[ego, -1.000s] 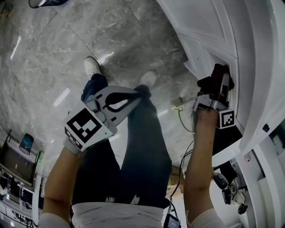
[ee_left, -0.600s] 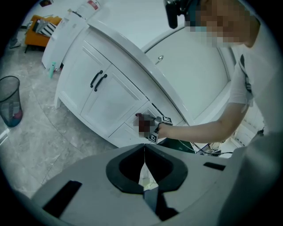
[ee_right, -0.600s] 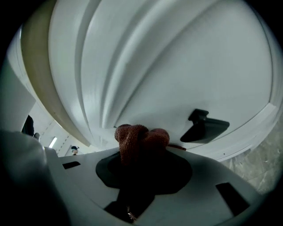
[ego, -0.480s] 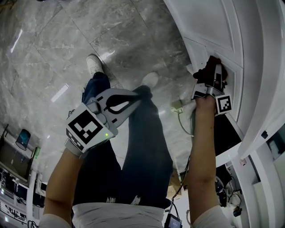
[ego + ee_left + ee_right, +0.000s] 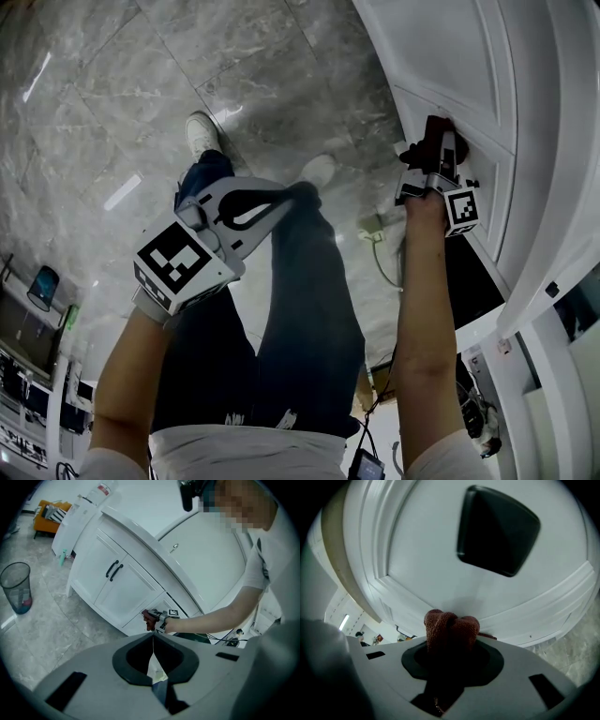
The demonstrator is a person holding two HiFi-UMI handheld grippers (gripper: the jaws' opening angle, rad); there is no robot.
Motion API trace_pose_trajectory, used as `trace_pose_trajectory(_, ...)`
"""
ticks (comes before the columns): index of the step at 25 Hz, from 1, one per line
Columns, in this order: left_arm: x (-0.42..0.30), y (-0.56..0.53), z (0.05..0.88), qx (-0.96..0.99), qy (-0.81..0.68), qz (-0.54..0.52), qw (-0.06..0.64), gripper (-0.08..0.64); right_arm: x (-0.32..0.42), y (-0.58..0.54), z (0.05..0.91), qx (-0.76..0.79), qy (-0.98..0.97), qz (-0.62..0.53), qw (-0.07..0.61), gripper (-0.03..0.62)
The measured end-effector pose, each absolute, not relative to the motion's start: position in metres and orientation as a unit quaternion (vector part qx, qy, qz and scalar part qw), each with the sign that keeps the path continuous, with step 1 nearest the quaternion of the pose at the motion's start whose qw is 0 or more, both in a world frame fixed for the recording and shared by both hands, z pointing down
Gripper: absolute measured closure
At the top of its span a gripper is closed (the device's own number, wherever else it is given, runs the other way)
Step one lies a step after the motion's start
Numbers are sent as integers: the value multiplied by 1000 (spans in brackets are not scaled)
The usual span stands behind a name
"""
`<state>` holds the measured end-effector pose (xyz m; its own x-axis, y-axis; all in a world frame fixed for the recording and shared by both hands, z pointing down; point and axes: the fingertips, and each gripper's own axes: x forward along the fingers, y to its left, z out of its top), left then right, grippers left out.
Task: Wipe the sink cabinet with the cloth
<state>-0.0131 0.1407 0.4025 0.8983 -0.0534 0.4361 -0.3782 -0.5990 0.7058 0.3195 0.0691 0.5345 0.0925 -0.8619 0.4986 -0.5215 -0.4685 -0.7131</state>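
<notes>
A dark red knitted cloth [image 5: 432,132] is bunched in my right gripper [image 5: 439,153], which is shut on it and presses it against the lower door panel of the white sink cabinet [image 5: 441,56]. In the right gripper view the cloth [image 5: 450,626] bulges out of the gripper [image 5: 450,643] and touches the door's [image 5: 426,545] raised moulding. My left gripper [image 5: 289,191] hangs over the person's legs, away from the cabinet, shut with nothing in it. The left gripper view shows its jaw tips [image 5: 152,637] meeting, and beyond them the cabinet [image 5: 117,592] and the cloth [image 5: 149,617].
Grey marble floor [image 5: 141,84] lies below, with the person's shoes [image 5: 200,136] and a cable [image 5: 380,251] on it. A dark open compartment [image 5: 473,281] sits beside the wiped door. A mesh waste bin [image 5: 15,591] stands left of the cabinet. Black door handles [image 5: 114,569] stick out.
My right gripper has slid the cloth along the door panel, up and slightly left in the head view. The left gripper has hardly moved.
</notes>
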Motion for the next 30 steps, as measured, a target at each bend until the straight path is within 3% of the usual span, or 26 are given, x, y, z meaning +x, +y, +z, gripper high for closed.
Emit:
trace_pose_trajectory(8,-25,123,382,883,-149,192,402,548,240,35,444,-630,641,-424,108,471)
trace_pose_trajectory(15,-28,107,319,901,-146,172,371,548,148,39,335,-547,767,-333,-18,471)
trace_pose_trajectory(25,-35,95,191,935,-129,151,294,548,69,43,167,-496,845,-183,-85,471)
trace_pose_trajectory(30,-42,69,120,949,-160,120,243,547,43,40,92,-485,861,-139,-63,471)
